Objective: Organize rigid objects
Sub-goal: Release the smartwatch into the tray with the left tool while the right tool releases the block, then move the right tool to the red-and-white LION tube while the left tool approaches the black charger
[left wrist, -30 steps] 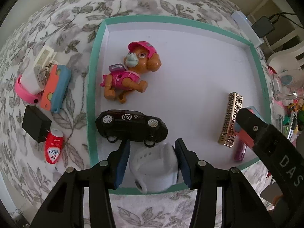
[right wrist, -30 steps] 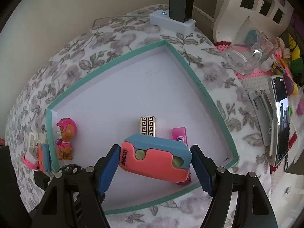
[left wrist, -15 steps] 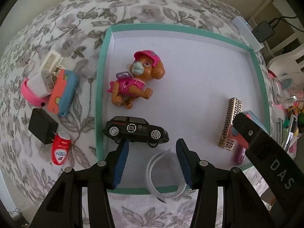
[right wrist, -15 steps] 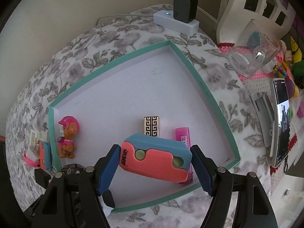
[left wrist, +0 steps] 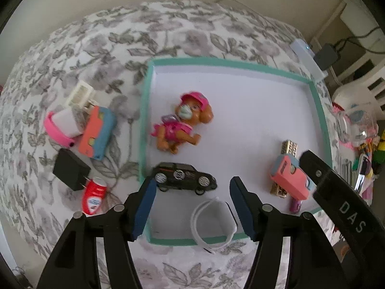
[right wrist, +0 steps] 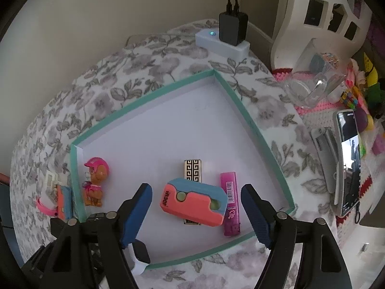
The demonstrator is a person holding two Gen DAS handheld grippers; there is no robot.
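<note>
A teal-rimmed white tray [left wrist: 144, 110] [right wrist: 250, 122] lies on the flowered cloth. In it are a pink toy dog [left wrist: 182, 122] [right wrist: 95, 180], a black toy car [left wrist: 185, 178], a white band [left wrist: 211, 224] over the near rim, a gold patterned lighter [left wrist: 288, 148] [right wrist: 192, 169], a pink lighter [right wrist: 230, 202] and a coral-and-blue case [right wrist: 195, 202] [left wrist: 291, 180] lying across the lighters. My left gripper [left wrist: 192, 207] is open above the white band. My right gripper [right wrist: 196, 214] is open around the case without touching it.
Left of the tray lie another coral-and-blue case [left wrist: 97, 132], a pink band [left wrist: 56, 132], a white plug [left wrist: 80, 94], a black charger [left wrist: 69, 169] and a red tube [left wrist: 92, 196]. A power strip [right wrist: 222, 42], a glass mug [right wrist: 310, 89] and a phone [right wrist: 349, 159] are on the right.
My left gripper let go of the white band, opened and drew back. My right gripper opened and released the coral-and-blue case onto the lighters, then pulled back.
</note>
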